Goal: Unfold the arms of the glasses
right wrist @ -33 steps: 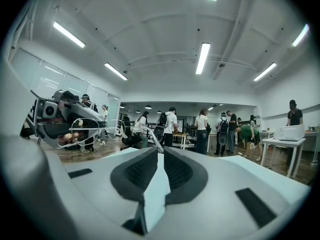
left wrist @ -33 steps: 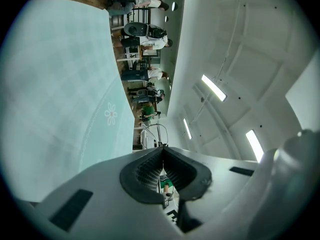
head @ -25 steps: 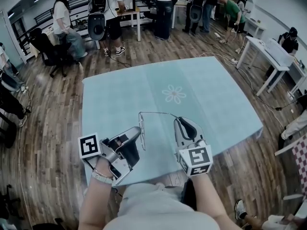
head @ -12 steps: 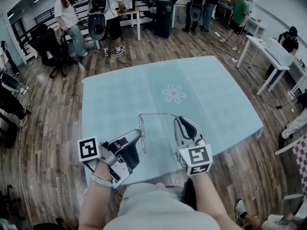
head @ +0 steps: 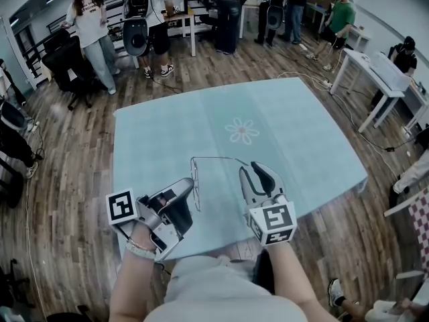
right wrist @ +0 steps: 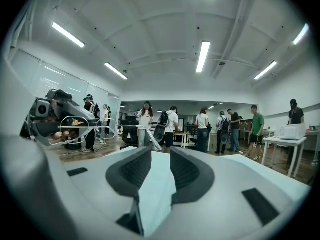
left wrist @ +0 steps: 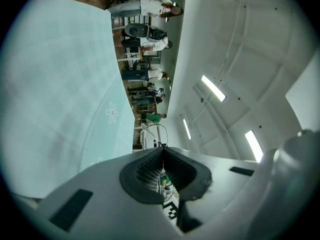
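Thin wire-framed glasses (head: 195,175) hang over the near part of the pale blue tablecloth (head: 288,126). My left gripper (head: 191,188) is shut on their frame; in the left gripper view the wire rim (left wrist: 156,134) sticks out past the closed pads. One arm of the glasses runs right from the frame toward my right gripper (head: 253,171). That gripper's jaws have just been opening and now stand apart with nothing between them. In the right gripper view the glasses (right wrist: 82,129) sit at the left, and the arm's tip ends just ahead of the open pads (right wrist: 136,168).
A flower print (head: 242,131) marks the cloth's middle. The table's near edge runs just in front of my body. White desks (head: 375,79) stand at the right. Several people, chairs and equipment stand on the wooden floor beyond the table's far edge.
The right gripper's jaws have spread apart and no longer pinch the arm of the glasses. The left gripper keeps its hold. People in the background have walked.
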{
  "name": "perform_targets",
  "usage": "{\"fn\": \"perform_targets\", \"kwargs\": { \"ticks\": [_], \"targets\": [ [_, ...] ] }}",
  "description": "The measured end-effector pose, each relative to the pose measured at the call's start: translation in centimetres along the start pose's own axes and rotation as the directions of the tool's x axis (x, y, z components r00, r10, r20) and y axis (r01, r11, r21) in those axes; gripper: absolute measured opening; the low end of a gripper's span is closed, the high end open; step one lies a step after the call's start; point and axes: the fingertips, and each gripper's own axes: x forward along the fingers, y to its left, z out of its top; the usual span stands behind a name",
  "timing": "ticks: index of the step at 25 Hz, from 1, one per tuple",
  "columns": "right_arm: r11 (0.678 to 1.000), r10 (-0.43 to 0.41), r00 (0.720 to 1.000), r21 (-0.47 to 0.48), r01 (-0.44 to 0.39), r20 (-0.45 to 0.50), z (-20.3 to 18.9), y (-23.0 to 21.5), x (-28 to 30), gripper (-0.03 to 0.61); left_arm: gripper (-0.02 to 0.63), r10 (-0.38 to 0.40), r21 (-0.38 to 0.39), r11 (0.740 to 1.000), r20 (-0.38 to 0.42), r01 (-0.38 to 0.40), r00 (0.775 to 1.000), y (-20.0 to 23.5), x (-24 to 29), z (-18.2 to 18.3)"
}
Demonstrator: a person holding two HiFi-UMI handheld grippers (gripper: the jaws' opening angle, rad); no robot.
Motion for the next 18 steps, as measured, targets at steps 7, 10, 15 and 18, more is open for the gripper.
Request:
{"fn": "perform_targets", "kwargs": {
  "ticks": [7, 10, 15, 18],
  "targets": [
    [0.999, 0.022, 1.000, 0.028, -0.022, -0.001, -0.1, 0.0, 0.0, 0.140, 0.011, -0.008, 0.015, 1.000, 0.004, 0.008, 1.000, -0.5, 0.2, 0.4],
    [0.999, 0.028, 1.000, 0.035, -0.028, -0.007, -0.5, -0.1, 0.1, 0.140, 0.011, -0.012, 0.020, 1.000, 0.002, 0.012, 1.000, -0.7, 0.5, 0.5],
    [0.990, 0.087, 0.996, 0.116, -0.086, -0.004, -1.2, 0.6, 0.2, 0.140, 0.010, -0.023, 0.016, 1.000, -0.007, 0.023, 1.000, -1.2, 0.5, 0.1],
    [0.986, 0.123, 0.992, 0.113, -0.123, 0.000, -1.3, 1.0, 0.4, 0.140, 0.010, -0.022, 0.007, 1.000, -0.015, 0.022, 1.000, -1.4, 1.0, 0.0]
  ]
}}
